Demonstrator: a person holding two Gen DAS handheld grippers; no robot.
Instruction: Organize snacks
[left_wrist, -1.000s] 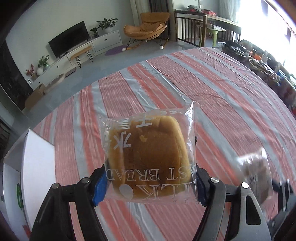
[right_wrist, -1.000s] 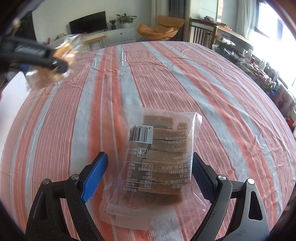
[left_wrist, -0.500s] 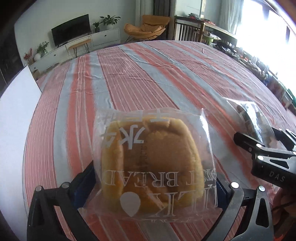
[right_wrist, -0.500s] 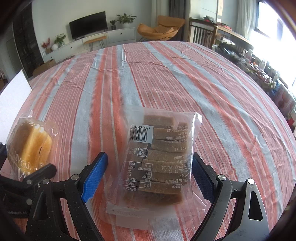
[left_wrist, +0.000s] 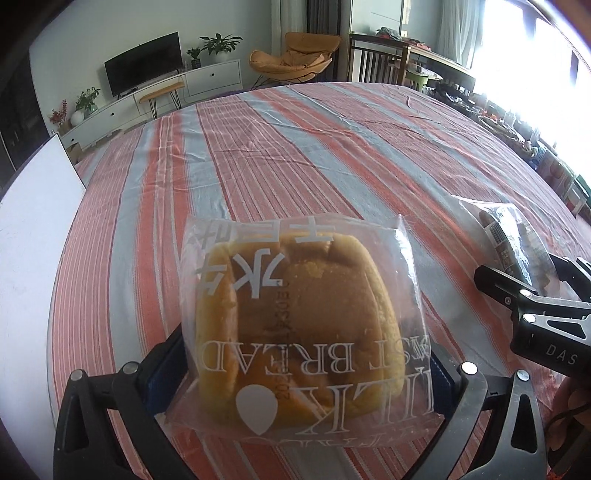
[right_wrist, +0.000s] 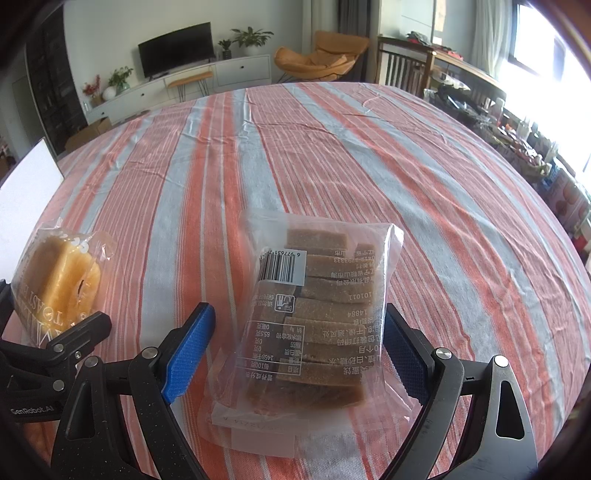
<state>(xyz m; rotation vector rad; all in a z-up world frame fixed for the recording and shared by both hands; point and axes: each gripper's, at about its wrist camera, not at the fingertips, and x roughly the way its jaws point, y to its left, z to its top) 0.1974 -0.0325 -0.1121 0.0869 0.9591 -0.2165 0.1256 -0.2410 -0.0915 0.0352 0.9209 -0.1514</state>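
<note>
My left gripper (left_wrist: 303, 373) is shut on a clear bag of golden toast bread (left_wrist: 295, 317) and holds it just over the striped tablecloth (left_wrist: 295, 147). The same bag (right_wrist: 59, 280) shows at the left of the right wrist view, in the left gripper (right_wrist: 55, 343). My right gripper (right_wrist: 299, 343) is open, its blue pads either side of a clear bag of brown sliced cake (right_wrist: 314, 314) that lies on the cloth. The left pad stands apart from the bag; the right pad is close beside it. That bag (left_wrist: 517, 243) and the right gripper (left_wrist: 524, 291) show at the right of the left wrist view.
A white board (left_wrist: 29, 229) lies at the table's left edge, also in the right wrist view (right_wrist: 26, 188). Clutter and boxes (right_wrist: 535, 155) stand beyond the table's right side. A wooden chair (right_wrist: 402, 66) and TV unit (right_wrist: 177, 81) are beyond the far edge.
My left gripper has swung down and to the right with the bread bag, settling low beside the right gripper. The right gripper and the cake bag have stayed put.
</note>
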